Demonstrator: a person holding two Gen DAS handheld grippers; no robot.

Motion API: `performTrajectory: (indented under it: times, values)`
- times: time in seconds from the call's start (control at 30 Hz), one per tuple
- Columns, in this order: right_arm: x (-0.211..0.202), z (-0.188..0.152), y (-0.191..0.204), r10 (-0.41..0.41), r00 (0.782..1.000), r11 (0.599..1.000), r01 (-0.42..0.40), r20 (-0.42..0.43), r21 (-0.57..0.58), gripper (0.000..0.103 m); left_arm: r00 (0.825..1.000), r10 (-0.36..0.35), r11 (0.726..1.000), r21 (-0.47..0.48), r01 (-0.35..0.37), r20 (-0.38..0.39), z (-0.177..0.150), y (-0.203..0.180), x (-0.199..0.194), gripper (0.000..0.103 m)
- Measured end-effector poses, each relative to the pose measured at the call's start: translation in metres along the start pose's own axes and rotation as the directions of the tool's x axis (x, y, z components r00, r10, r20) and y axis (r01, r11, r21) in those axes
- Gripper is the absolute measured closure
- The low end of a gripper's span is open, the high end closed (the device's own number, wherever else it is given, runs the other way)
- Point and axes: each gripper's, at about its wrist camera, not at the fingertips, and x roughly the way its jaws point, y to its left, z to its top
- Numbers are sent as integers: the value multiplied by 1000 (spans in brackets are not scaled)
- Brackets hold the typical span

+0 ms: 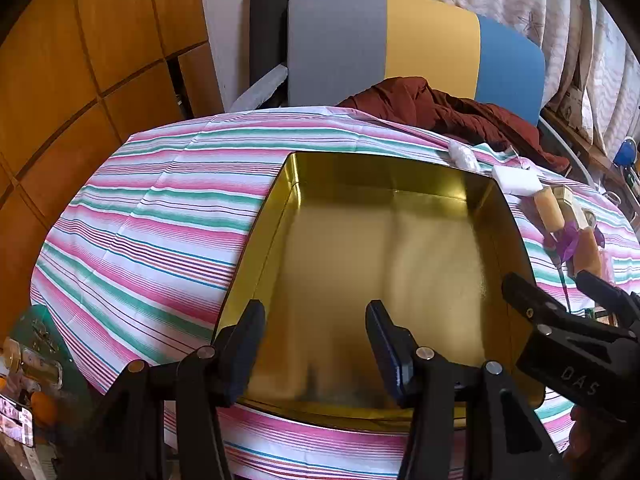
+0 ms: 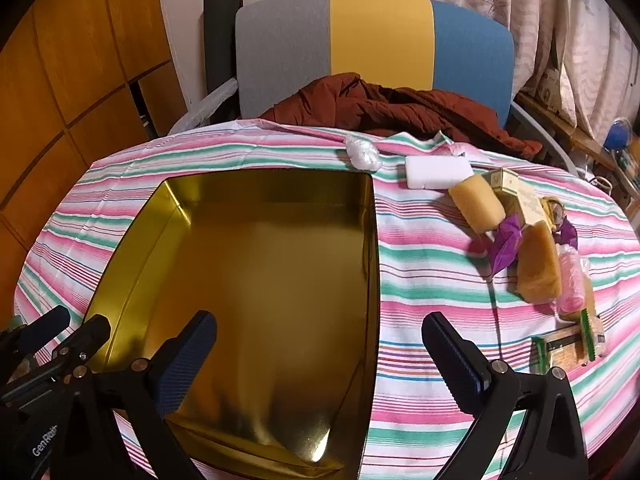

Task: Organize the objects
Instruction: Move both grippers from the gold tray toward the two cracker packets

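An empty gold tin (image 1: 276,216) (image 2: 136,240) lies open on the striped tablecloth (image 1: 160,208). My left gripper (image 1: 316,340) hovers over the tin's near end, open, with nothing between its fingers. It also shows at the lower left of the right wrist view (image 2: 74,326). My right gripper (image 2: 320,340) is open wide above the tin's right wall, holding nothing; in the left wrist view it shows at the right edge (image 1: 556,286). To the right of the tin lie a white block (image 2: 438,172), two yellow sponge-like pieces (image 2: 476,202) (image 2: 538,264), a cream box (image 2: 516,192), a purple wrapper (image 2: 508,244) and a green-edged packet (image 2: 568,344).
A wad of clear plastic (image 2: 362,154) sits behind the tin. A dark red cloth (image 2: 400,108) lies at the table's far edge, against a chair back (image 2: 380,40) in grey, yellow and blue. Wooden cabinets (image 2: 60,80) stand on the left, curtains (image 2: 560,20) on the right.
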Motion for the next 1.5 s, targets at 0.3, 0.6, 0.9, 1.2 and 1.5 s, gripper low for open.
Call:
performTrajectory:
  times: [0.3,0.6,0.9,1.2,1.5]
  values:
    - [-5,3,-10,-9,1000,1000,8,20,17,0,1000,16,1000,4,-16,-1,1,-3,-2,50]
    - [-19,2,-31,27,995,999,-29,93,23,0,999,-23,1000,19,24,-33,0,-13,0,50]
    - [-24,-16,-89,-21,996,999,17,89,49,0,948,-306,951,24,309,-90,-15,-47,-1,50]
    - [-38,-46,-214,-197,977,950,169,82,262,0,950,-300,918,244,313,-89,-16,-111,-16,50]
    - [-33,-93,-328,-237,970,784,221,-50,580,0,907,-399,837,350,421,-138,-21,-164,-24,49]
